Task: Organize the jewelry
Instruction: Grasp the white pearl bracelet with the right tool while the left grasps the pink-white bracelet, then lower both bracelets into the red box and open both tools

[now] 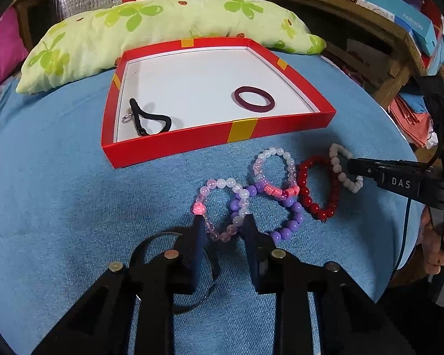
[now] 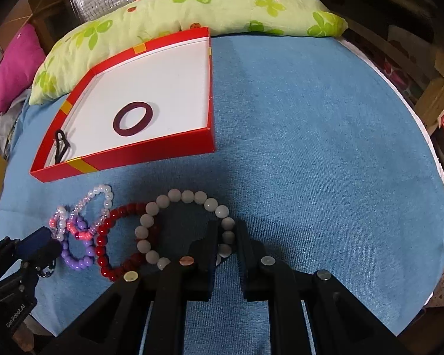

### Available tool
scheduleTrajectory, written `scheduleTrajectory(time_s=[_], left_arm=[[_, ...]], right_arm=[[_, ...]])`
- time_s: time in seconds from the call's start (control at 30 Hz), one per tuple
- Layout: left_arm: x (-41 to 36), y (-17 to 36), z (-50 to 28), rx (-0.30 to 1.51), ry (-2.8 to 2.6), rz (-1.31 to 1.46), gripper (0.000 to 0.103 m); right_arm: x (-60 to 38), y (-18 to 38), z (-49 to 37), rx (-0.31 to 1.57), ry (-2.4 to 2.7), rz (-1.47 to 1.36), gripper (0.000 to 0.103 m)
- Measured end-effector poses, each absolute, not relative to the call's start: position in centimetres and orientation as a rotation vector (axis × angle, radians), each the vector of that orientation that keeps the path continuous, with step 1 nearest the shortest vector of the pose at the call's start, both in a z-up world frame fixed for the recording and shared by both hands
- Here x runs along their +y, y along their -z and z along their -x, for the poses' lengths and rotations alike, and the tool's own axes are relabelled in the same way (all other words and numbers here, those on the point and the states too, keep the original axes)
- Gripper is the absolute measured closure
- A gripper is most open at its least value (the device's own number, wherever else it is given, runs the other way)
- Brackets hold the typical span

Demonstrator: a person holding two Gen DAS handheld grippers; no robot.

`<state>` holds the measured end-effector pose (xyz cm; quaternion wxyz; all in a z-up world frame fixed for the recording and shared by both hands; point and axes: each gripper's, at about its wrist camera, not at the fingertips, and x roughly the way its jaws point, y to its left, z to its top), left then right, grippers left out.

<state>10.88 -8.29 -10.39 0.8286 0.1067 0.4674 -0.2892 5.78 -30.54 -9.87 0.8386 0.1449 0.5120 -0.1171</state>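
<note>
Your left gripper (image 1: 223, 222) sits low over the blue cloth (image 1: 74, 183) with its jaws parted to a medium width. The near arc of the pale pink bracelet (image 1: 222, 207) lies between the fingertips; the pads straddle the beads but are not pressed onto them. A thin dark ring (image 1: 174, 269) lies on the cloth under the left finger.

Your right gripper (image 2: 228, 236) is likewise parted. The right side of the white bracelet (image 2: 186, 224) runs between its fingertips, and a gap shows on either side of the beads. In the left wrist view the same gripper (image 1: 352, 165) reaches in from the right, its tip at the white bracelet (image 1: 344, 167).

The bracelets lie in a row on the cloth, overlapping. From left to right: pale pink, purple (image 1: 269, 213), a second clear-and-pink one (image 1: 276, 171) set slightly farther off, red (image 1: 318, 189), then white. The red bracelet (image 2: 118, 236) passes under the white one.

Beyond the row stands the red box (image 1: 174, 145), open, with yellow bands and a white floor. Inside it, a black hair tie (image 1: 151, 118) lies at the near left and a dark red hair band (image 1: 253, 99) at the right, well apart.

A green flowered pillow (image 1: 162, 26) lies against the far side of the box.
</note>
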Motion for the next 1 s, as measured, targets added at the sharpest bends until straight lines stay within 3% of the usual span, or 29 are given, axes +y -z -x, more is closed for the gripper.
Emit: scheduleTrajectory(time_s=[0.1, 0.23, 1.0], left_arm=[[-8.1, 10.4, -11.2, 0.992, 0.612, -0.206, 0.091], [-8.0, 10.3, -11.3, 0.991, 0.619, -0.194, 0.095], [-4.0, 6.3, -12.2, 0.865, 0.592, -0.081, 0.095]], right_arm=[[-29.9, 9.7, -5.6, 1.078, 0.252, -0.272, 0.088], [-29.5, 9.6, -5.2, 1.053, 0.257, -0.257, 0.093], [-29.1, 5.1, -3.8, 0.786, 0.131, -0.374, 0.093]])
